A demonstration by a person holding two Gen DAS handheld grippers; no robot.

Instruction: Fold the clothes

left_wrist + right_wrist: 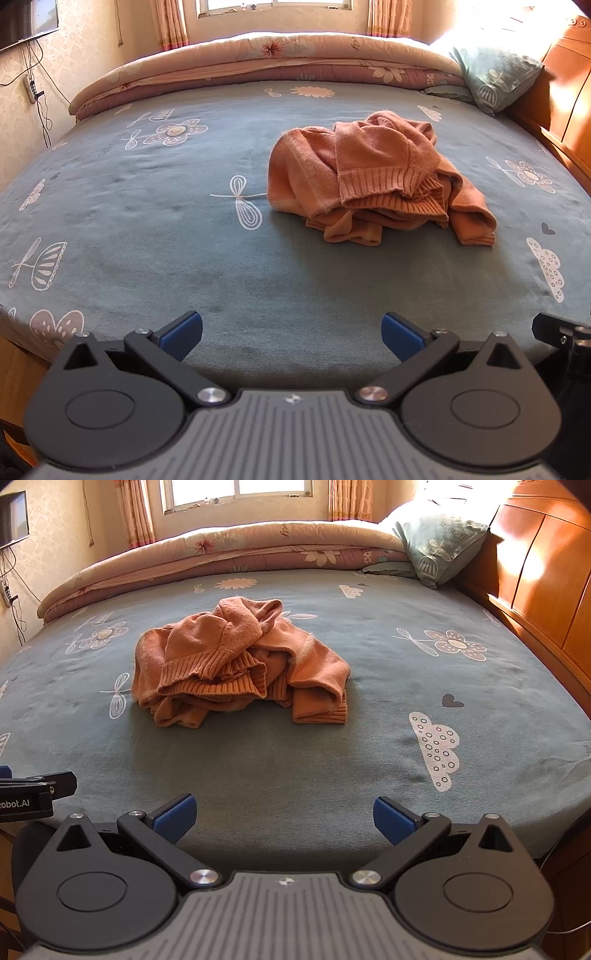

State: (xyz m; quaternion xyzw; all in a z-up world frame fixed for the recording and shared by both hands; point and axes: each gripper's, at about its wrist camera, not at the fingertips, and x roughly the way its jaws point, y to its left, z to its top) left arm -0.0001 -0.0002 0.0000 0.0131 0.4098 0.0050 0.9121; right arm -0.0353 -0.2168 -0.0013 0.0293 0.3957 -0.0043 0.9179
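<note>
The orange sweater point(376, 181) lies crumpled mid-bed, ahead and right of the left gripper point(291, 334), ahead and left of the right gripper point(284, 818). Both grippers gape wide, empty, well short of it.

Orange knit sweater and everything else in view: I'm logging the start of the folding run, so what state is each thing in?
Orange knit sweater: crumpled in a heap on the bed, unfolded, untouched.
Left gripper: open, empty, short of the sweater.
Right gripper: open, empty, short of the sweater.
Teal flower-print bedsheet: spread flat.
Pink floral quilt: folded along the far edge.
Teal pillow: propped against the wooden headboard.
</note>
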